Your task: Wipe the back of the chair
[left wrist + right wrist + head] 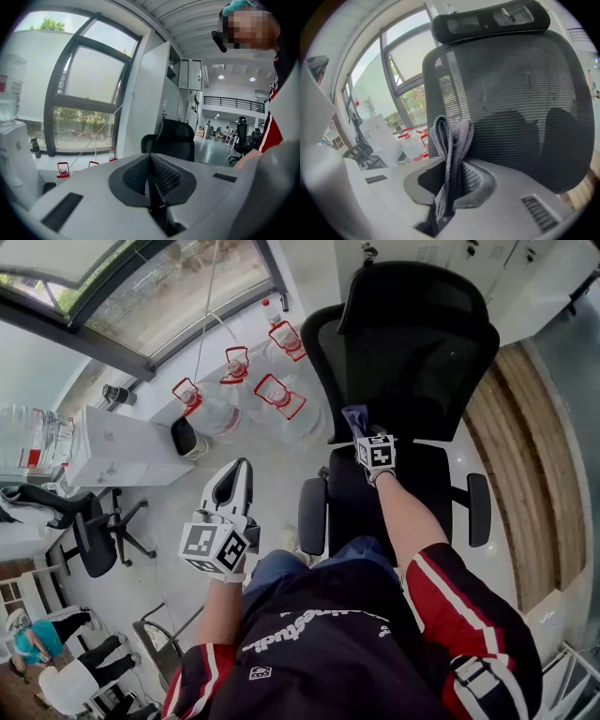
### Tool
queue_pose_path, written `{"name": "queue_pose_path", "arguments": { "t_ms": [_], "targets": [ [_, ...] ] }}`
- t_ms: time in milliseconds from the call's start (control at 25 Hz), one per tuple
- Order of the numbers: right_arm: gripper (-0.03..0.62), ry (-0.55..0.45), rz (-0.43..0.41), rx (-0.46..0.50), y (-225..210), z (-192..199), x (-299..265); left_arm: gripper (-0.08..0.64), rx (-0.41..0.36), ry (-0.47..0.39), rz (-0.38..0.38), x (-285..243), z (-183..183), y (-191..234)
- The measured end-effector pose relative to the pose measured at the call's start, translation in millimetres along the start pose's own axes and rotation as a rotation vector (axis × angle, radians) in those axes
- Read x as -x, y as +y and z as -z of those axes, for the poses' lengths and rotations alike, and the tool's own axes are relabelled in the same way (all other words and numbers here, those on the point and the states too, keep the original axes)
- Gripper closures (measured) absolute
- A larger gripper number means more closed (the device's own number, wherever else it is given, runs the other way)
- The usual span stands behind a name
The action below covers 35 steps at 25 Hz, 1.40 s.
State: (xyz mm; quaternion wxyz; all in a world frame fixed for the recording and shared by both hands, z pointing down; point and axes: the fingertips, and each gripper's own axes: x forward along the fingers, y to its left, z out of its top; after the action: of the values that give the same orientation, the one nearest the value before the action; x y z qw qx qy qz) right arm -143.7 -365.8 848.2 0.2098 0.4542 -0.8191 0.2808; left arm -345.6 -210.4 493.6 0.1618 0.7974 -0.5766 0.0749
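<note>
A black mesh office chair [412,362] stands in front of me, its backrest [520,103] and headrest [490,21] filling the right gripper view. My right gripper [359,425] is shut on a folded grey cloth [449,154], which sticks up between its jaws close to the lower left of the backrest [403,381]. Whether the cloth touches the mesh I cannot tell. My left gripper [232,486] is held off to the left of the chair, shut with nothing in it. In the left gripper view [151,180] the chair [173,140] shows further off.
Several large water bottles with red handles [248,390] stand on the floor left of the chair, by a white water dispenser [112,451]. Another black chair [89,526] is at the left. A big window [84,108] and white cabinets [190,75] line the room.
</note>
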Motion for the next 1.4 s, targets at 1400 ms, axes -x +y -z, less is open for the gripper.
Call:
{"name": "queue_pose_path", "arguments": {
  "t_ms": [1400],
  "targets": [
    [0.534, -0.005, 0.126, -0.044, -218.7, 22.0, 113.3, 0.535, -0.013, 0.023, 0.094, -89.2, 9.3, -173.6]
  ]
}}
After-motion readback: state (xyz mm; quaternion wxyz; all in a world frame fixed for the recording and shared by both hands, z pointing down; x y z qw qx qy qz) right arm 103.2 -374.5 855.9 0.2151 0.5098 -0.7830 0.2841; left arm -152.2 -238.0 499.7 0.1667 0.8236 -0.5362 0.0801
